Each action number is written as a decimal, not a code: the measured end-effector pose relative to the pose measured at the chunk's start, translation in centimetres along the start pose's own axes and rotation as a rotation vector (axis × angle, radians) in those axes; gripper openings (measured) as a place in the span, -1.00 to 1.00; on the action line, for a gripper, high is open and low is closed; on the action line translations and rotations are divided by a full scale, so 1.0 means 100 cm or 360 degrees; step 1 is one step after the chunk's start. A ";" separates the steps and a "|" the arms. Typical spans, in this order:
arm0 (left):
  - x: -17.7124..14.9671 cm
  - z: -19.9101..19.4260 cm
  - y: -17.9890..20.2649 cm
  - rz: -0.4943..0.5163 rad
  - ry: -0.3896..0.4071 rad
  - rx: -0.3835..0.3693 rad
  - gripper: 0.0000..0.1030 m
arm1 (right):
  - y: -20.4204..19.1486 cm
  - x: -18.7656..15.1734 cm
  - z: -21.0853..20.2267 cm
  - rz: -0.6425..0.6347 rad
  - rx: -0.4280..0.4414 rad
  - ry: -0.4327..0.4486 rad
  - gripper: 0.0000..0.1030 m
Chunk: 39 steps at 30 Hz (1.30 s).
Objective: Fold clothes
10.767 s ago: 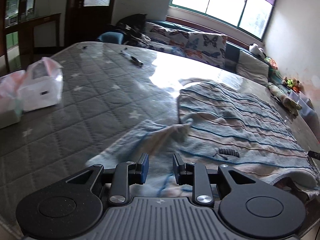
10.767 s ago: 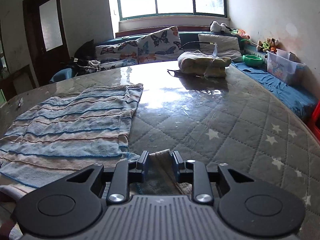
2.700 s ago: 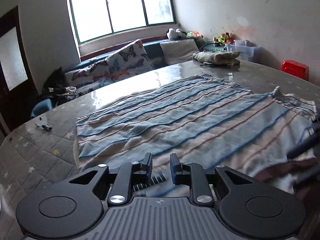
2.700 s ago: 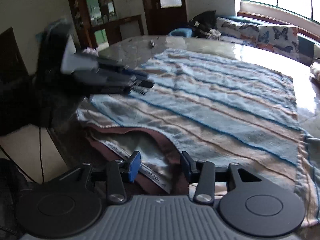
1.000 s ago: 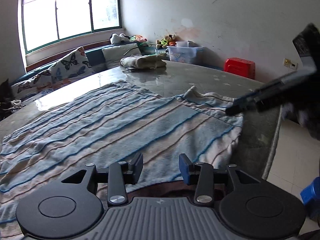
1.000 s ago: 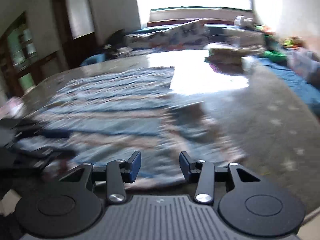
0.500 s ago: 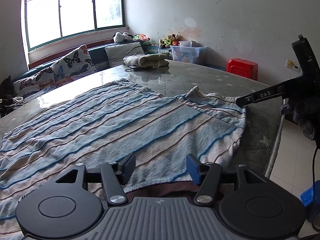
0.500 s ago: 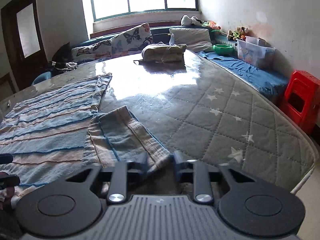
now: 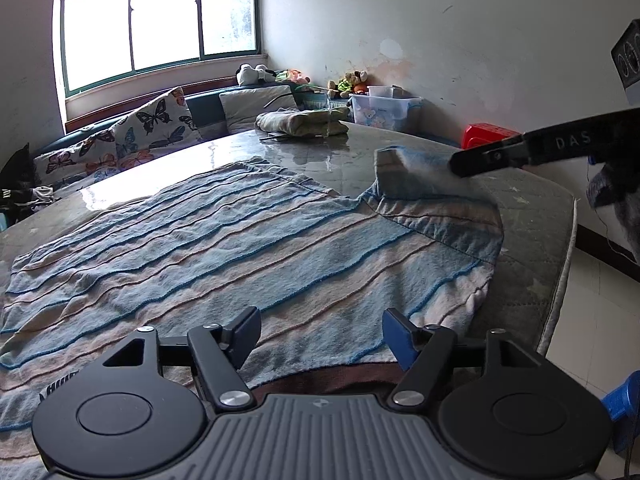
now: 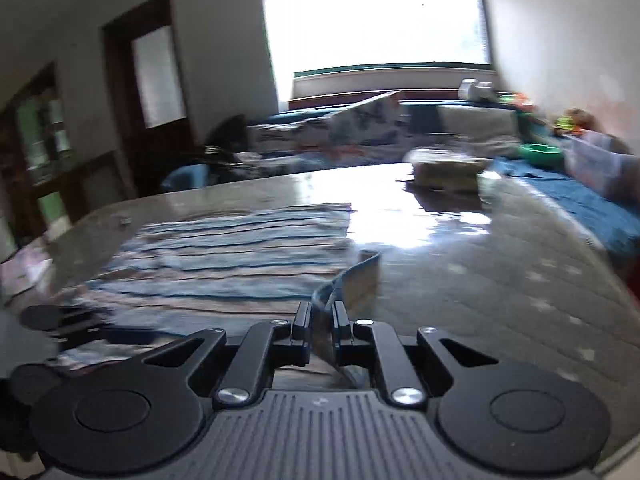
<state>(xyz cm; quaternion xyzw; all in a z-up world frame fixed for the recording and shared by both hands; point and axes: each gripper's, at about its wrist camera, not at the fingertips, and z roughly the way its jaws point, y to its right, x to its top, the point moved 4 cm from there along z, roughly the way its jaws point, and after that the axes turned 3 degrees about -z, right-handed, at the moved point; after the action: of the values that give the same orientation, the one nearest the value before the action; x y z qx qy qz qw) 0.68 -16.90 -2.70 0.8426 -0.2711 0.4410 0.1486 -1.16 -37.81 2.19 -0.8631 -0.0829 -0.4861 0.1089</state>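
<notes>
A blue and beige striped shirt (image 9: pixel 248 248) lies spread flat on the grey quilted table (image 9: pixel 532 280). My left gripper (image 9: pixel 320 336) is open and empty, low over the shirt's near edge. My right gripper (image 10: pixel 320 326) is shut on the shirt's sleeve (image 10: pixel 352 280) and holds it lifted off the table. In the left wrist view the right gripper (image 9: pixel 454 168) reaches in from the right with the raised sleeve (image 9: pixel 404 178) in it. The shirt also shows in the blurred right wrist view (image 10: pixel 224 264).
A folded pile of clothes (image 9: pixel 300 122) sits at the table's far end. Behind it are a bench with butterfly cushions (image 9: pixel 156 120), a plastic bin (image 9: pixel 384 110) and a red stool (image 9: pixel 486 134). The table edge (image 9: pixel 560 280) drops to the tiled floor on the right.
My right gripper has shut on the sleeve and lifted it off the table, swinging left. My left gripper has opened wider and stayed over the shirt's near edge.
</notes>
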 end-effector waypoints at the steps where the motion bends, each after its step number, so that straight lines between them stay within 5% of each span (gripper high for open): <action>1: 0.000 0.000 0.000 -0.0003 0.0001 0.0001 0.39 | -0.008 0.000 0.003 -0.0015 0.0043 -0.0009 -0.84; 9: -0.001 -0.002 -0.004 -0.0020 0.0006 0.0008 0.41 | -0.042 -0.006 0.024 -0.0078 0.0228 -0.0044 -0.82; 11: 0.000 -0.002 -0.006 -0.0030 0.0006 0.0007 0.42 | -0.031 -0.006 0.020 -0.0051 0.0158 -0.0041 -0.76; 14: 0.001 0.000 -0.007 -0.0036 0.0005 0.0007 0.42 | -0.021 -0.011 0.017 -0.0062 0.0072 -0.0071 -0.38; 23: -0.001 0.001 -0.005 -0.0035 -0.0012 0.0006 0.43 | -0.018 -0.035 0.030 -0.0275 -0.0122 -0.0215 -0.35; 27: -0.001 0.001 -0.004 -0.0033 -0.0016 0.0011 0.45 | -0.016 -0.037 0.036 -0.0338 -0.0218 -0.0186 -0.41; 30: -0.001 0.001 -0.003 -0.0031 -0.0012 0.0009 0.45 | -0.010 -0.033 0.033 -0.0287 -0.0219 -0.0151 -0.84; 39: -0.001 0.000 -0.005 -0.0042 -0.0008 0.0019 0.45 | -0.002 -0.003 0.001 -0.0023 0.0001 0.0029 -0.94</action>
<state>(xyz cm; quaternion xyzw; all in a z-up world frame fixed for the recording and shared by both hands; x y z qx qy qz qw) 0.94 -16.47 -2.82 0.8481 -0.2578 0.4384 0.1485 -1.24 -37.58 1.89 -0.8580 -0.0884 -0.4947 0.1064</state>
